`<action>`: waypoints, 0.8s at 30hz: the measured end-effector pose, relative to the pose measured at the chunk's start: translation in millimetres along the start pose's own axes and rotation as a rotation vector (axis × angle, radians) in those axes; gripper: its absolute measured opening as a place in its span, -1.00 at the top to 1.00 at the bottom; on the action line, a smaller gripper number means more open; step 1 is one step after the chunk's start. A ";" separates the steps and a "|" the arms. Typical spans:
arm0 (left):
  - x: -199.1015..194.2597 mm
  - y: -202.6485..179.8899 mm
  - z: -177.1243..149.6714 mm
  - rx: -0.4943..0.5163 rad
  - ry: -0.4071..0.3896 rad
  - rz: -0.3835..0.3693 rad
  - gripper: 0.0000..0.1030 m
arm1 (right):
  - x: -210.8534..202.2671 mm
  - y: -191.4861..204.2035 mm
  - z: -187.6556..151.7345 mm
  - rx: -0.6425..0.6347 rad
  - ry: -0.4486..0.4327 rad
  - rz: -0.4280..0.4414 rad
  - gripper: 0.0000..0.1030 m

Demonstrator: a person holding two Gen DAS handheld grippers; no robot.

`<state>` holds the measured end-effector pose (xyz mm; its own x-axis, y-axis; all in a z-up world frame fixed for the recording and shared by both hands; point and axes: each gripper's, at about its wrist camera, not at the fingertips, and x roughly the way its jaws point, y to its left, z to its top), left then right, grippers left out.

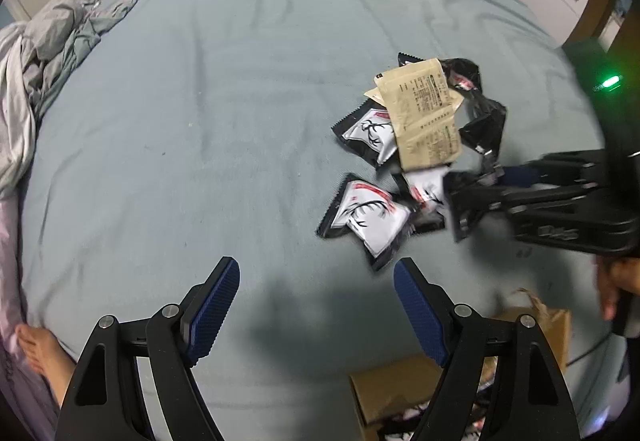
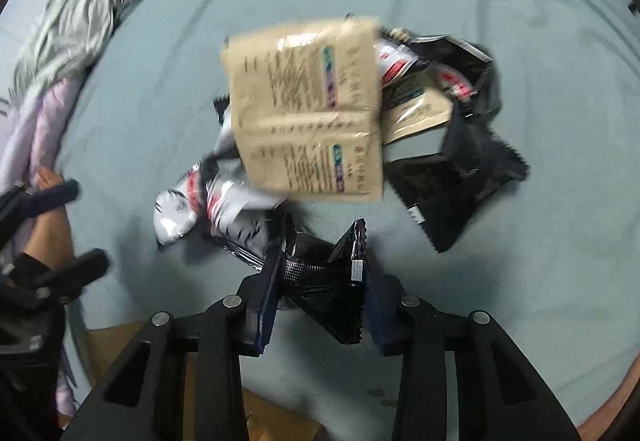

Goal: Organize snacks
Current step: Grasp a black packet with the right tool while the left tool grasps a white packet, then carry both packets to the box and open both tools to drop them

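Several snack packets lie in a pile on a blue-grey bed sheet (image 1: 200, 101): beige packets (image 1: 424, 113) (image 2: 308, 109) on top, black-and-white deer-print packets (image 1: 368, 217) (image 2: 224, 209) and black packets (image 1: 484, 121) (image 2: 460, 185) around them. My right gripper (image 2: 320, 269) is shut on a black snack packet (image 2: 328, 277) at the near edge of the pile; it also shows in the left wrist view (image 1: 472, 201). My left gripper (image 1: 316, 281) is open and empty above the sheet, left of the pile.
A brown paper bag (image 1: 400, 389) with packets inside stands below the bed edge; its brown paper shows in the right wrist view (image 2: 120, 345). A crumpled grey quilt (image 1: 48, 53) (image 2: 88, 1) lies at the far left. A bare foot (image 1: 36, 349) is at lower left.
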<state>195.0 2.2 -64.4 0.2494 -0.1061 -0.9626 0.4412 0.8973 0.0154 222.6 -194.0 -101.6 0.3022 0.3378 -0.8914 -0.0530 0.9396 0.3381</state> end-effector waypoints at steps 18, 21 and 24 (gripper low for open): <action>64.5 -46.2 46.1 0.084 0.104 0.060 0.45 | -76.2 -37.7 -38.6 0.096 -0.114 0.086 0.30; 53.6 -52.1 40.1 0.128 0.082 0.079 0.51 | -86.4 -45.0 -45.9 0.092 -0.116 0.077 0.30; 36.3 -52.2 30.2 0.128 0.066 0.059 0.51 | -93.7 -50.6 -49.1 0.114 -0.122 0.072 0.30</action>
<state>207.0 -61.4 -91.9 0.2232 -0.0227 -0.9745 0.5346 0.8388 0.1029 150.3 -270.5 -50.0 0.4147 0.3886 -0.8228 0.0272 0.8985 0.4381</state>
